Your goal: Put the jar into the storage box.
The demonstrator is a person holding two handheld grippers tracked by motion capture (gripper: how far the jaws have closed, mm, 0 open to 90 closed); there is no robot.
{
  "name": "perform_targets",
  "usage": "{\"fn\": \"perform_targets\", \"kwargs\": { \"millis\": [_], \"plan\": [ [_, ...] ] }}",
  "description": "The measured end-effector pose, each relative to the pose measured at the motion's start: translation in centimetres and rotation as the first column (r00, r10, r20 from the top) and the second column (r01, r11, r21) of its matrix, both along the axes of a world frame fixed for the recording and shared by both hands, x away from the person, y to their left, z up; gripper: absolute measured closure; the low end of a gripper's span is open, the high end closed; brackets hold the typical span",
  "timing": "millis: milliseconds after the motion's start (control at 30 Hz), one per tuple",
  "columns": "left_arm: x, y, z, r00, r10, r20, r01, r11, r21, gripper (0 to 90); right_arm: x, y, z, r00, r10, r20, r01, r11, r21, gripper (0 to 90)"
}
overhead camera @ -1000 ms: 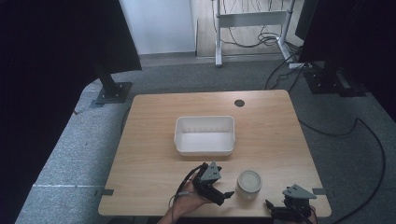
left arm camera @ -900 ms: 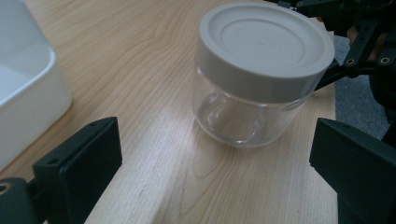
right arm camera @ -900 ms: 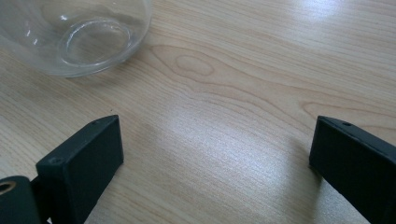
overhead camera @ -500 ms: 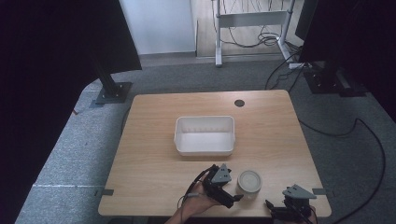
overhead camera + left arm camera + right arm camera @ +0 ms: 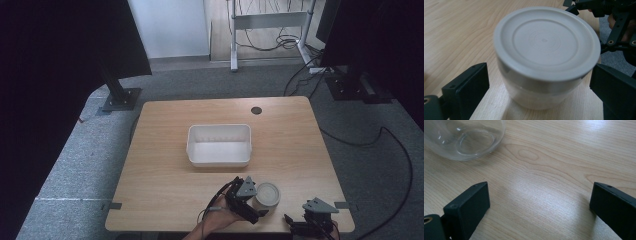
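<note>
At the near edge of the desk (image 5: 165, 165), the left gripper (image 5: 252, 202) brackets the lidded jar (image 5: 268, 194) with jaws spread to either side, not yet touching, set for a side grasp; the right gripper (image 5: 312, 222) rests open beside it. Compared with a second ago, the left gripper has advanced right to the jar, while the white tub (image 5: 219, 145) beyond is unmoved.

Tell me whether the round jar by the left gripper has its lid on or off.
On. The grey lid sits flat over the jar, which stands upright on the table between the left gripper's open jaws.
</note>
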State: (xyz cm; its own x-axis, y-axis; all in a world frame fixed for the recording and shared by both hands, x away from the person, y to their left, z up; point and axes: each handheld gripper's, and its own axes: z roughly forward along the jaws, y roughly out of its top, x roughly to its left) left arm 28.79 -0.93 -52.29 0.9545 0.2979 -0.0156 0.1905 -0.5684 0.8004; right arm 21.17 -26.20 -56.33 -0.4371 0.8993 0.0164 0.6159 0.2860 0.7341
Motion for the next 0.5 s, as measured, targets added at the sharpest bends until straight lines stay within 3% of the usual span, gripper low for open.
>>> {"fn": "perform_targets", "kwargs": {
  "millis": [500],
  "plan": [
    [0.0,-2.4,-0.4,0.9992,0.034,0.023,-0.035,0.9987,0.038,5.6,0.0,0.0,0.0,1.0,0.001,0.001,-0.001,1.0,0.0,2.3]
  ]
}}
